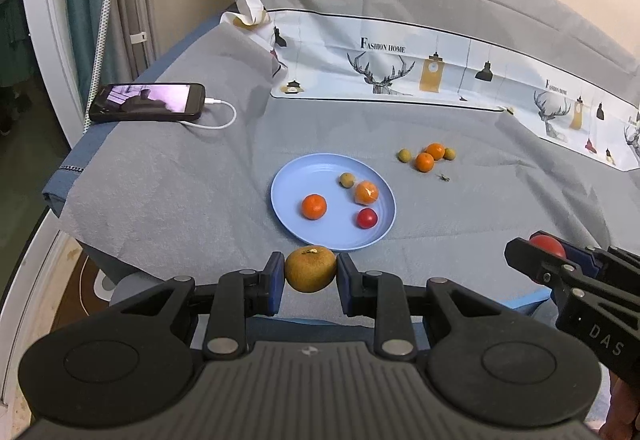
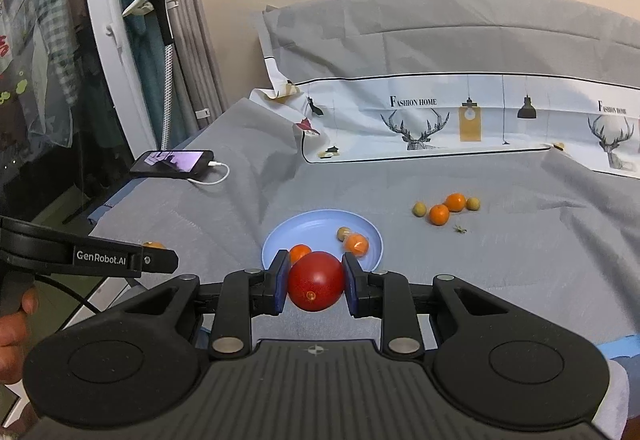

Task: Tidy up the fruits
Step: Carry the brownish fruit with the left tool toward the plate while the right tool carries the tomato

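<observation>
The left gripper (image 1: 311, 274) is clamped on a brownish-green fruit (image 1: 310, 269), the right gripper (image 2: 316, 282) on a red tomato (image 2: 316, 281). Lower each over a bare patch of the blue plate (image 1: 288, 184) (four fruits already there) near the bed's front edge, then part the jaws gently.

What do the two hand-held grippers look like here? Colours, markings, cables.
Both match: matte black linkage arms with silver rivets, blue finger pads, ribbed grey housing with two round discs. The left hand-held gripper reads "GenRobot.AI" on its side and trails a black cable; the right hand-held gripper shows white "DAS" lettering. No sleeves visible.
</observation>
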Available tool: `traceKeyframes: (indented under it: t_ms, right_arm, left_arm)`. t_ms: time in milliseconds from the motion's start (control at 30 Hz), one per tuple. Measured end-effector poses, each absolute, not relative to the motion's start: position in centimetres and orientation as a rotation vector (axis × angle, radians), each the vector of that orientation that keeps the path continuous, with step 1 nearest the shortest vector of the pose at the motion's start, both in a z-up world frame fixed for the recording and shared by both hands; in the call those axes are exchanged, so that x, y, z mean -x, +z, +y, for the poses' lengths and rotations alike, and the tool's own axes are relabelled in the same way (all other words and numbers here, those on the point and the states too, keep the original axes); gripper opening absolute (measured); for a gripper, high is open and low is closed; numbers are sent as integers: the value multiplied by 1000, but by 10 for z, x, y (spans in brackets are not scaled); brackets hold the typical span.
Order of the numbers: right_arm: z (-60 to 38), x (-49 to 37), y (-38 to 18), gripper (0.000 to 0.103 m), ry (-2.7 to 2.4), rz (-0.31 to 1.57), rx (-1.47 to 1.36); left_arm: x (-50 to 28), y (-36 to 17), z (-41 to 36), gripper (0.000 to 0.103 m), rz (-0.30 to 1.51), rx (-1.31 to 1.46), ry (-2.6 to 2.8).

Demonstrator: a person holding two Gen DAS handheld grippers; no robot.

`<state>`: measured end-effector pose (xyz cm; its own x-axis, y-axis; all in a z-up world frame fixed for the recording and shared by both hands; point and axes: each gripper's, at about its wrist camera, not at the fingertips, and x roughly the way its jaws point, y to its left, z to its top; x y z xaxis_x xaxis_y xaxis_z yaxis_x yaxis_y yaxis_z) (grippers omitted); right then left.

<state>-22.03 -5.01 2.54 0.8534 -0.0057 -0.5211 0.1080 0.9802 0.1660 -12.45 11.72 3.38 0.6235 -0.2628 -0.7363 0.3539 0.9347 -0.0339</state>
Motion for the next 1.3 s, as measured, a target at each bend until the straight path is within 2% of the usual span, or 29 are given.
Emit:
traceKeyframes:
  t_ms: [1300]
  right_arm:
    - [-56,206,11,29,-73,602,-218]
  left_arm:
    - [104,25,102,31,844,-182,-319]
